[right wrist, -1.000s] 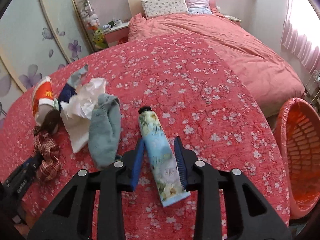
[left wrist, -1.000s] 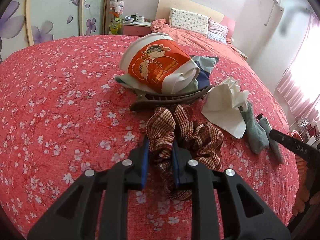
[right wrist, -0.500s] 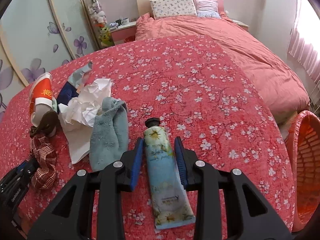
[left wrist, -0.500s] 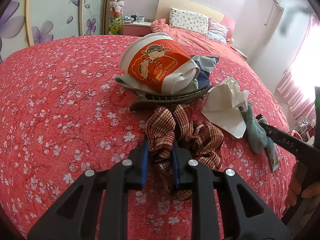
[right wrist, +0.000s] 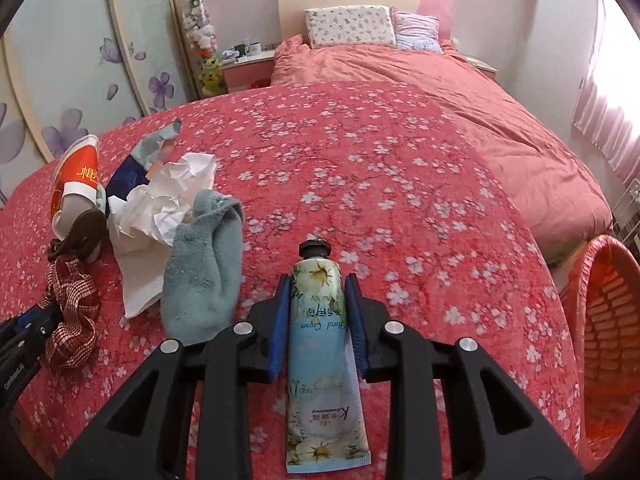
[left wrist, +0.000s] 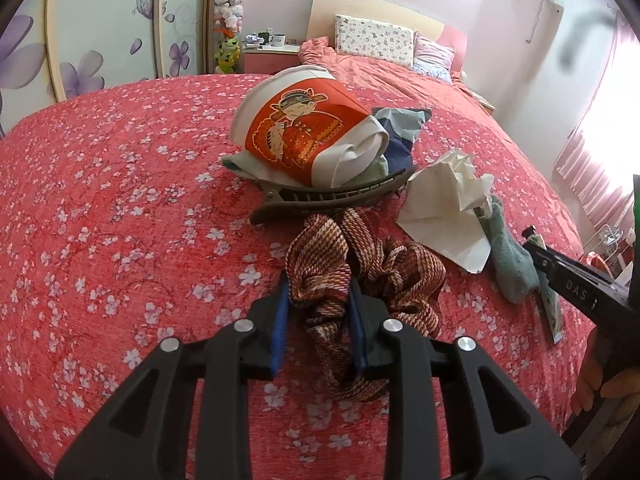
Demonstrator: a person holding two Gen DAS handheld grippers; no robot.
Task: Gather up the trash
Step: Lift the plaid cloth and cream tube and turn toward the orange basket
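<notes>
My left gripper (left wrist: 319, 296) is shut on a brown striped scrunchie (left wrist: 362, 272) lying on the red floral bedspread (left wrist: 100, 208). Beyond it lie a brown hair clip (left wrist: 328, 196), a crushed red-and-white paper cup (left wrist: 308, 132), a blue wrapper (left wrist: 400, 128) and crumpled white tissue (left wrist: 448, 204). My right gripper (right wrist: 319, 294) is shut on a light-blue hand cream tube (right wrist: 322, 344), cap pointing away, above the bedspread (right wrist: 400, 200). To its left lie a teal sock (right wrist: 204, 272), the tissue (right wrist: 160, 208), the cup (right wrist: 76, 180) and the scrunchie (right wrist: 70, 316).
An orange plastic basket (right wrist: 604, 340) stands on the floor at the bed's right edge. Pillows (right wrist: 348, 26) and a pink duvet (right wrist: 440, 92) lie at the bed's far end. A nightstand (right wrist: 248, 66) and floral wardrobe doors (left wrist: 80, 28) stand at the left.
My right gripper has closed on the hand cream tube and turned left, so the basket has slid toward the right edge of its view. My left gripper has stayed on the scrunchie.
</notes>
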